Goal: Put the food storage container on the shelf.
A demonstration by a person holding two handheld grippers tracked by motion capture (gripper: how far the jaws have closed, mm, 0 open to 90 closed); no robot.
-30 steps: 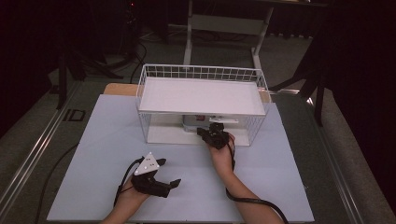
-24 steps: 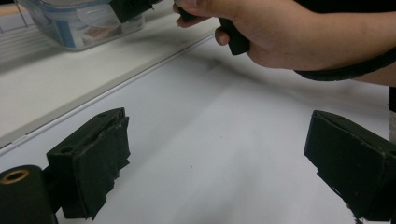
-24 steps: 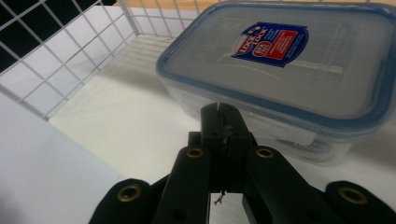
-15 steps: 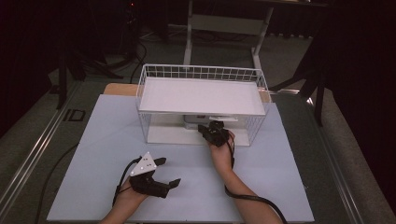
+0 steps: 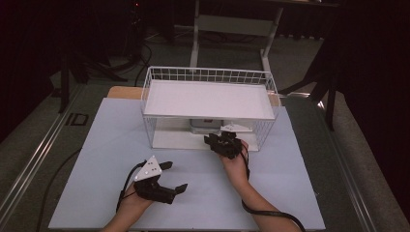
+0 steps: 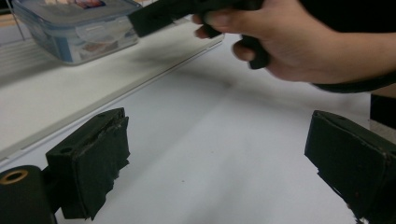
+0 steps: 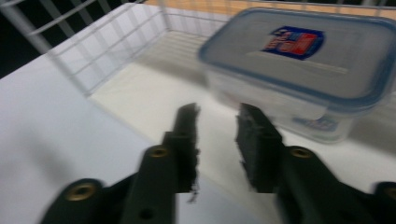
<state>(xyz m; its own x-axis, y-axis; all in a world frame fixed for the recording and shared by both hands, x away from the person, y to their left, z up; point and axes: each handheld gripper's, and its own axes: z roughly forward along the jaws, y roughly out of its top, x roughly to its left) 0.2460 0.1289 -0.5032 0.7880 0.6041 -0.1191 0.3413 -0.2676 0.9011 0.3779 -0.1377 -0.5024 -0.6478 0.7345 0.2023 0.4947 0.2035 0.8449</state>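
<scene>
Sitting on the lower shelf of a white wire-mesh rack (image 5: 209,96) at the far side of the pale counter (image 5: 270,193): a clear rectangular plastic food container with a blue-rimmed snap lid (image 7: 303,70), upright, lid up, long axis apparently running along the rack's open front. Likely light, rigid and smooth-walled, so prone to slipping; best taken across the short width at the lid rim or by a side latch tab. Right gripper (image 7: 217,135) just short of it, fingers (image 7: 187,140) narrowly parted, grasping nothing. Left gripper (image 6: 219,163) low over bare counter, well apart from the container, fingers spread wide, released.
</scene>
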